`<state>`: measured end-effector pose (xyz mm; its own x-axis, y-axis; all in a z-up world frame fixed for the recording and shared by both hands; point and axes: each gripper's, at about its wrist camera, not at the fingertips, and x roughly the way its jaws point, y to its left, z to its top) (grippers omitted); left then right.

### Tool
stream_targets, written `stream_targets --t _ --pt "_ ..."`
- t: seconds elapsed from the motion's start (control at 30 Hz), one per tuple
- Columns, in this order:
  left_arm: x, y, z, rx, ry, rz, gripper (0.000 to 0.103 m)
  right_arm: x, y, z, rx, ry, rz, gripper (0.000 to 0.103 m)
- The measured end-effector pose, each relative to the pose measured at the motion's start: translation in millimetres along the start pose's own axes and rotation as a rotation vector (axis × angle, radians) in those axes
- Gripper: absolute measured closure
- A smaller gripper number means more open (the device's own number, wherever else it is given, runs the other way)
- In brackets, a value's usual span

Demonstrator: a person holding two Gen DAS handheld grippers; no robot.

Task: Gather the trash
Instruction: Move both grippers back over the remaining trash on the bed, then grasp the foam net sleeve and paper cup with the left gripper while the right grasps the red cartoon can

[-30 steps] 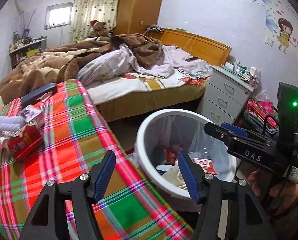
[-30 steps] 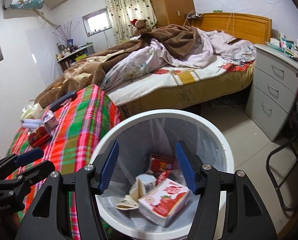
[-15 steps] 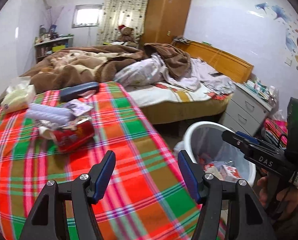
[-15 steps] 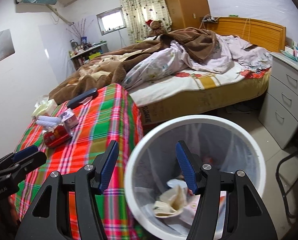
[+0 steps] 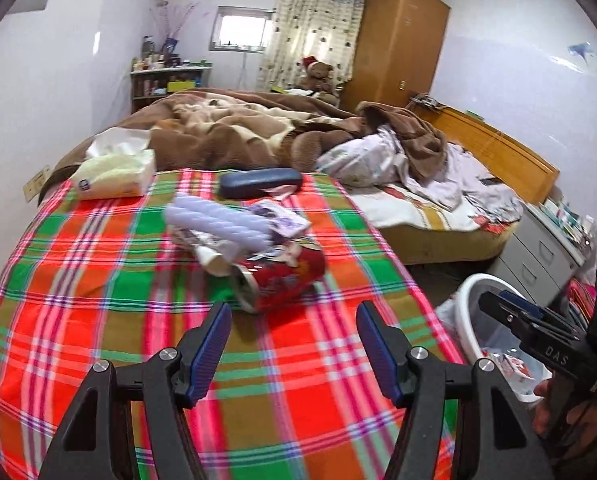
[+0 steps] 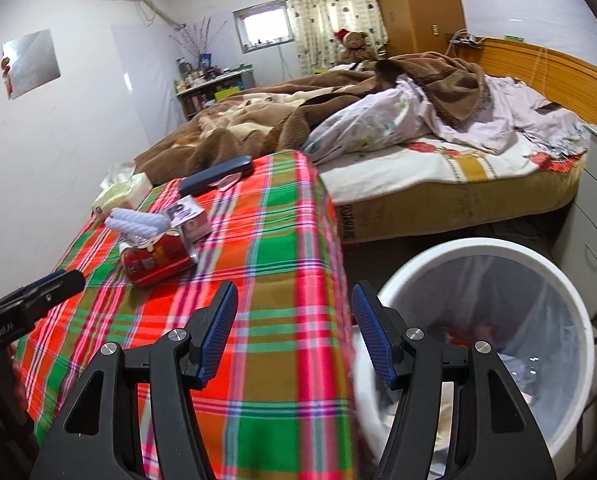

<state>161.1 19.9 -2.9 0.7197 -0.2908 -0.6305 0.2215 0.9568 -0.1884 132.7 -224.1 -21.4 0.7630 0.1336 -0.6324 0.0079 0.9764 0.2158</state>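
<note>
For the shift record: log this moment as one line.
left gripper: open, empty, facing red can | right gripper: open, empty, beside white bin | trash on plaid table

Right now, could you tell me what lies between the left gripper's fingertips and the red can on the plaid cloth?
Nothing but bare plaid cloth: in the left wrist view the left gripper is open and empty, and the red can lies just beyond it.
</note>
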Motion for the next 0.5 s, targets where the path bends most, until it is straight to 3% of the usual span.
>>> stream_targets --t 0.33,0.4,0.5 --pt "18.0 50.8 15.7 -0.047 0.016 0.057 0.035 29.7 34.3 6.9 -0.019 0.059 0.067 0.040" --pt "24.2 58.6 21.0 -0.051 0.024 0.069 0.035 36.6 39.6 8.9 -0.009 0.072 0.086 0.030" --pt "36.1 68.1 28.8 -0.065 0.034 0.052 0.034 45.3 46.5 11.4 0.009 0.083 0.115 0.027"
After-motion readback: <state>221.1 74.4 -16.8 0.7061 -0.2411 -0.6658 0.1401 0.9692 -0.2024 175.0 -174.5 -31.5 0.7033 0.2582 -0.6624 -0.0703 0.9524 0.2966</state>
